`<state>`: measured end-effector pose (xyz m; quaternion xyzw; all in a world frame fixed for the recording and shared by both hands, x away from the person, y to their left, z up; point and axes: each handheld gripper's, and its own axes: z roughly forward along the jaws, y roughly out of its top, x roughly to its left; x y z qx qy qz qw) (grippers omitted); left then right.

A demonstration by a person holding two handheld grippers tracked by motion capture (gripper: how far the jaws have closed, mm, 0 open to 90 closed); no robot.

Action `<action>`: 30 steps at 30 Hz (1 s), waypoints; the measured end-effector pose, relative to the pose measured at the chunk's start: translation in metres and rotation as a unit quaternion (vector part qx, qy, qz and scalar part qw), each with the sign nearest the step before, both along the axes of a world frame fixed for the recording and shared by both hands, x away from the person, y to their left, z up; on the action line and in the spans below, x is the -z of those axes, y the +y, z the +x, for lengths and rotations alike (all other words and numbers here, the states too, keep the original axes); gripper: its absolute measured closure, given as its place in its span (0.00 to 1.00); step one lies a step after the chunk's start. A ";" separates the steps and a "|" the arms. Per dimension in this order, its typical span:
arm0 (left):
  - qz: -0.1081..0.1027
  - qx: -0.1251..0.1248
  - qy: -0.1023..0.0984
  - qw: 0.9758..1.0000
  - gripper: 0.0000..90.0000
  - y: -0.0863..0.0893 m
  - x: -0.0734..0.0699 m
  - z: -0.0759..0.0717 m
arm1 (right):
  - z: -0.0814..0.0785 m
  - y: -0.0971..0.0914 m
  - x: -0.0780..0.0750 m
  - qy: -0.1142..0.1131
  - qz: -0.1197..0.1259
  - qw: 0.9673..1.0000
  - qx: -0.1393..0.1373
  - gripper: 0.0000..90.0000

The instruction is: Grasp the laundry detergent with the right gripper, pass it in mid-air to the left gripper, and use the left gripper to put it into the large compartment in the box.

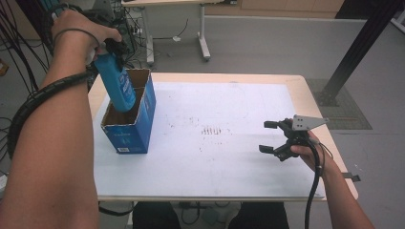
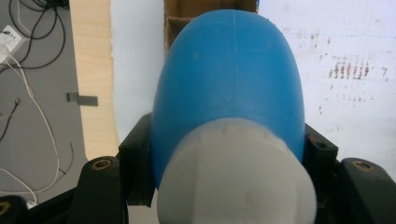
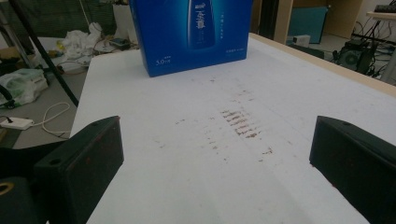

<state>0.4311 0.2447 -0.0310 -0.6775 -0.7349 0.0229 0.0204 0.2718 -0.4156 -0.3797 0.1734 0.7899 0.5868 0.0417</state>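
A: A workroom with a grey floor, loose cables and another desk behind; up front, a pale wooden tabletop (image 1: 305, 86) under a white sheet with a patch of reddish-brown marks.

B: And the left gripper (image 1: 111, 50)?

A: Clamped on a blue bottle (image 1: 116, 86), its jaws pinching the shoulders just below the white cap (image 2: 233, 177). The bottle hangs tilted, base down, already partly inside the open top of a blue cardboard box (image 1: 131, 121) at the left of the sheet.

B: How will it handle?

A: I'd judge it to be stiff, smooth plastic, rounded and likely slippery, with some weight if it's full. The hold near the cap, where the body narrows, seems sensible; the swinging base could catch the box's divider or flap, and the box looks light enough to shift if it's nudged.

B: The right gripper (image 1: 268, 137)?

A: Resting low over the sheet well to the right, jaws spread wide, nothing between them.

B: Any writing?

A: The box face in the right gripper view carries a printed bottle, "5.0" in white near the lower left, and some characters too small to read. The bottle's own label is a blur.
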 end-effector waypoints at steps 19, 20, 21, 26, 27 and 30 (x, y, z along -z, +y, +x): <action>-0.003 0.003 0.028 1.000 0.42 0.003 0.048 0.006 | 0.000 0.003 0.004 0.003 0.003 1.000 0.000 0.03; -0.004 0.003 0.028 1.000 0.42 0.004 0.049 0.006 | 0.000 0.003 0.005 0.004 0.003 1.000 0.000 0.03; -0.004 0.003 0.030 1.000 0.42 0.004 0.051 0.007 | 0.000 0.002 0.005 0.004 0.003 1.000 0.000 0.03; 0.005 0.009 0.032 0.999 0.42 -0.001 0.062 0.008 | 0.000 0.001 0.006 0.005 0.003 1.000 0.001 0.03; 0.006 0.009 0.033 0.999 0.42 -0.001 0.063 0.008 | 0.000 0.001 0.006 0.006 0.002 1.000 0.001 0.03; 0.004 0.010 0.035 0.999 0.42 -0.001 0.068 0.009 | 0.000 0.001 0.007 0.007 0.002 1.000 0.002 0.03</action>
